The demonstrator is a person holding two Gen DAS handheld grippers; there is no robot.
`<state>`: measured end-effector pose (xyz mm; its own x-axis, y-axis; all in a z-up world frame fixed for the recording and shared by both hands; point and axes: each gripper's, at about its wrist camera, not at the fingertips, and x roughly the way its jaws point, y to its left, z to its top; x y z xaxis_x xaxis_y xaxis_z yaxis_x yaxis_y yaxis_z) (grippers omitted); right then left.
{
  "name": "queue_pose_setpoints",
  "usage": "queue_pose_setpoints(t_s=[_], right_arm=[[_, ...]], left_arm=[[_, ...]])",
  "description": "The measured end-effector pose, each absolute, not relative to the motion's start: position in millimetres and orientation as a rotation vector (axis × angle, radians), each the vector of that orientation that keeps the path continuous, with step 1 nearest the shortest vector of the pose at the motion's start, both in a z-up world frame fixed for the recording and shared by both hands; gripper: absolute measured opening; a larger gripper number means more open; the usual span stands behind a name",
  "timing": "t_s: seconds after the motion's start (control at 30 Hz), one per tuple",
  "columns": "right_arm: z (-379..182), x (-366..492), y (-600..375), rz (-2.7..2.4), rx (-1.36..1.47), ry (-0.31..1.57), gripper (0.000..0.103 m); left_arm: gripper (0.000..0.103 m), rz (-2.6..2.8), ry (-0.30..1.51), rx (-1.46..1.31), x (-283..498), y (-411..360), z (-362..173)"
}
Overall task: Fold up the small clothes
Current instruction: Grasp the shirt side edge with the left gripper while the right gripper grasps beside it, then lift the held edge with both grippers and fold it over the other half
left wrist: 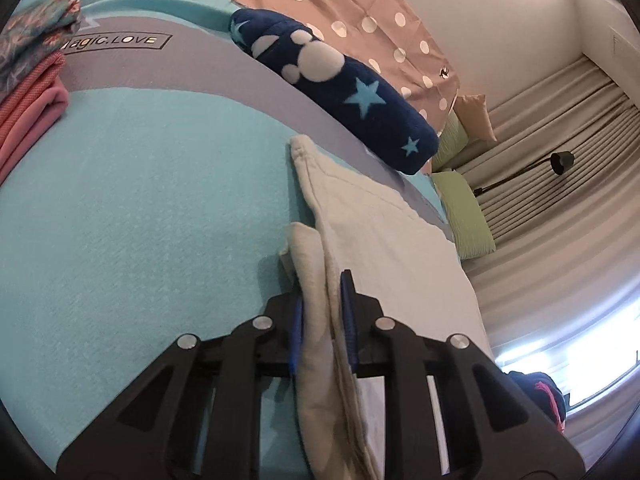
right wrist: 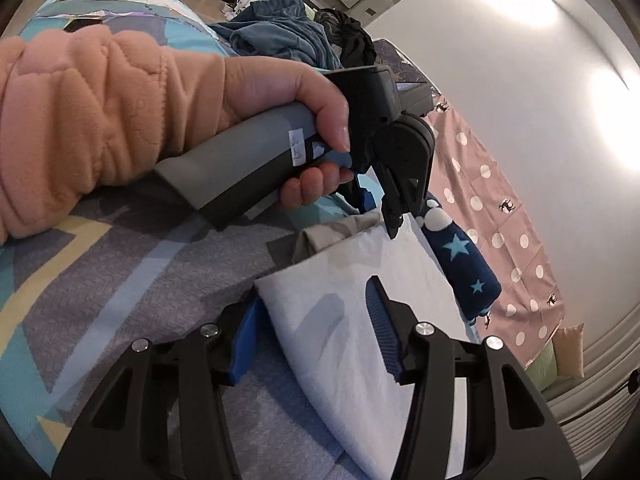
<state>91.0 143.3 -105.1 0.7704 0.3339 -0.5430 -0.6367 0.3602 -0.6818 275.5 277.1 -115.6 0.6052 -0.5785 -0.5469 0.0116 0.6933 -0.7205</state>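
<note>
- Left wrist view, far left: a stack of folded clothes [left wrist: 28,92] lies on the bed cover [left wrist: 140,208], a floral piece on top and pink pieces under it.
- Just right of the stack, the turquoise cover bears a grey band with the printed words "agic.LOVE".
- Centre: the left tongs [left wrist: 323,312] are nearly closed, their blue pads pinching a bunched fold of the pale grey garment [left wrist: 380,232]. The cloth passes between the pads and hangs below them, so the edge is gripped.
- The garment runs from the tongs up and to the right across the bed, its far corner ending close to a rolled navy blanket [left wrist: 344,92] with white circles and light blue stars.
- Beyond the blanket lies a pink sheet [left wrist: 360,4] with white dots; to the right are green cushions [left wrist: 464,208], a black lamp [left wrist: 560,162] and striped curtains.
- Right wrist view, left: a peach fleece sleeve [right wrist: 88,120] and a hand [right wrist: 288,108] hold the grey handle of the left tongs [right wrist: 384,216], whose tips sit at the far edge of the garment [right wrist: 332,320].
- Centre: the right tongs [right wrist: 316,328] stand about half open, astride the near corner of the garment. The cloth lies between the blue pads, but I cannot tell whether they press on it.
- Right: the navy blanket [right wrist: 460,260] lies just beside the garment, and the dotted pink sheet [right wrist: 504,232] is beyond it.
</note>
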Motion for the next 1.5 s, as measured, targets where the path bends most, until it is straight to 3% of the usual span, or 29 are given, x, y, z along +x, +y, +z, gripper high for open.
queue_pose_setpoints(t_s=[0.03,0.13,0.2,0.77,0.87,0.97,1.03,1.43,1.5], right_arm=[[-103.9,90.9,141.5,0.645,-1.016,0.359,0.053],[-103.4,89.2,134.1,0.648,-0.996,0.389,0.053],[-104.0,91.8,133.4,0.656,-0.981,0.41,0.053],[-107.9,110.7,154.6,0.605,-0.953,0.434,0.049],[-110.7,118.2,159.5,0.589,-0.94,0.442,0.039],[-109.9,115.8,157.1,0.569,-0.934,0.449,0.019],[-107.3,113.9,153.2,0.574,-0.912,0.46,0.014],[-41.6,140.2,91.1,0.647,-0.395,0.572,0.009],[-33.6,144.6,76.0,0.659,-0.319,0.587,0.003]], left_arm=[[0.02,-0.377,0.865,-0.73,273.6,276.3,-114.2],[0.037,-0.389,0.861,-0.704,270.9,272.5,-109.7],[0.041,-0.395,0.857,-0.699,272.4,269.2,-109.4],[0.042,-0.388,0.827,-0.701,274.9,264.6,-110.6],[0.038,-0.374,0.818,-0.696,276.8,261.5,-109.7],[0.017,-0.363,0.838,-0.718,279.3,264.8,-114.5],[0.01,-0.388,0.839,-0.765,280.9,270.2,-118.6],[0.009,-0.385,0.764,-0.726,272.8,255.0,-73.8],[0.009,-0.372,0.785,-0.712,279.9,246.5,-62.7]])
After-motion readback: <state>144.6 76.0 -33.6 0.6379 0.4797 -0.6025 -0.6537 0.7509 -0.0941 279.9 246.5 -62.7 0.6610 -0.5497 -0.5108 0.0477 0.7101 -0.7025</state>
